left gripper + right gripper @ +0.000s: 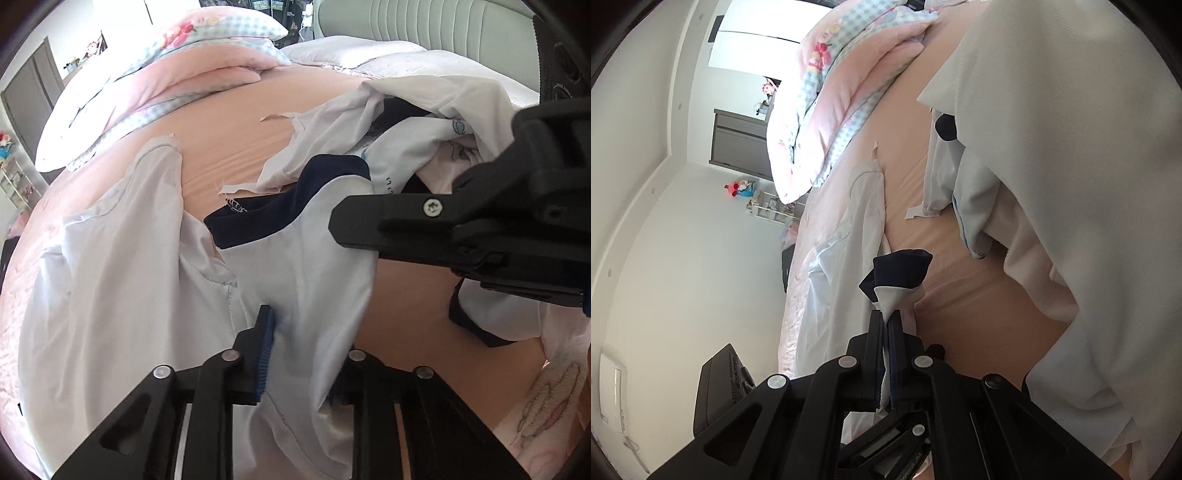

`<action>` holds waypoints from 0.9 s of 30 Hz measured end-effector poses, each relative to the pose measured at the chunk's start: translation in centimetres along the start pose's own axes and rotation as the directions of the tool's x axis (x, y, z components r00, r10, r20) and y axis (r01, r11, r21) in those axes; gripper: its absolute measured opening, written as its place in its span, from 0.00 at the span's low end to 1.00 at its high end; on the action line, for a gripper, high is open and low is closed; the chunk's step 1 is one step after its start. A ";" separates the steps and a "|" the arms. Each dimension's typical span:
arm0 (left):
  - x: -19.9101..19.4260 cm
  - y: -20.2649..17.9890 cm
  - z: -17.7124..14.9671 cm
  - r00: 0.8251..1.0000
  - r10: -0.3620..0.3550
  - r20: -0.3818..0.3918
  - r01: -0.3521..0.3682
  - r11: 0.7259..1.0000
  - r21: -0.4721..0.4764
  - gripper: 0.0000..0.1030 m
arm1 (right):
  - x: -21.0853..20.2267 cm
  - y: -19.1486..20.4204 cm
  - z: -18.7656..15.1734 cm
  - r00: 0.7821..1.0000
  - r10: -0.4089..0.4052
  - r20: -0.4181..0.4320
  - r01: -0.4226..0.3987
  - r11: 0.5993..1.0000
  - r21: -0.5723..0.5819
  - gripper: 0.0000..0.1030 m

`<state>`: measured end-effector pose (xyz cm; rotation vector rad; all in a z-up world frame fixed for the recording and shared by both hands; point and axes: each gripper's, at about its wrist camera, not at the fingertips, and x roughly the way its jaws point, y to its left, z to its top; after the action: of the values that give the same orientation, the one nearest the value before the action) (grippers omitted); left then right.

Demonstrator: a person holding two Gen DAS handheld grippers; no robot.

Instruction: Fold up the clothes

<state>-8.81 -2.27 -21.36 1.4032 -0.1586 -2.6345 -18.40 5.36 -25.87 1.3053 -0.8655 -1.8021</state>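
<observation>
- Nearest in the left wrist view, the left tongs [299, 354] straddle a fold of the white shirt [295, 258]; the blue-padded left finger [266, 350] lies against the cloth, the other finger is mostly hidden behind the fold, so I cannot tell whether the pads truly pinch it.
- The right tongs [886, 332] are clamped tight on a bunched piece of the same white shirt, the cloth squeezed between the two pads and running back into the mechanism.
- Just past the right fingertips, the shirt's navy-trimmed edge [897, 273] flares out above the bed.
- In the left wrist view the right tongs [354, 221] reach in from the right side, their tip at the shirt's upper edge beside the navy trim [280, 210].
- The rest of the shirt drapes left over the peach bed sheet [236, 140], one sleeve [159, 170] stretching up and away.
- Farther along, a loose pile of other clothes [406, 122], white with dark and light blue parts, lies on the sheet, apart from the held shirt.
- Beyond, a pink and blue checked quilt [192, 70] is heaped at the bed's far side, next to a pale padded headboard [424, 18].
</observation>
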 end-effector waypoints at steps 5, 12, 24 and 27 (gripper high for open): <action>-0.5 0.7 -0.3 1.000 -0.016 -0.005 0.016 0.999 -0.037 0.08 | 0.0 -0.6 0.1 0.998 -0.055 -0.044 0.055 0.998 0.007 0.02; -2.0 1.8 -0.7 0.994 -0.112 0.017 0.113 0.990 -0.089 0.08 | -0.2 -1.8 -0.1 0.996 -0.054 -0.078 0.058 0.997 0.059 0.58; -3.0 3.7 -2.6 0.989 -0.150 0.005 0.148 0.976 -0.158 0.08 | 4.1 -2.2 -0.1 0.991 -0.027 -0.132 0.047 0.988 0.150 0.58; -3.2 4.5 -3.0 0.989 -0.147 -0.009 0.143 0.973 -0.180 0.08 | 4.7 -2.2 0.1 0.992 -0.019 -0.121 0.038 0.987 0.156 0.54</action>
<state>-4.20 -6.18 -19.71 1.4333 0.1866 -2.6674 -19.87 2.49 -29.93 1.5170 -0.9433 -1.6853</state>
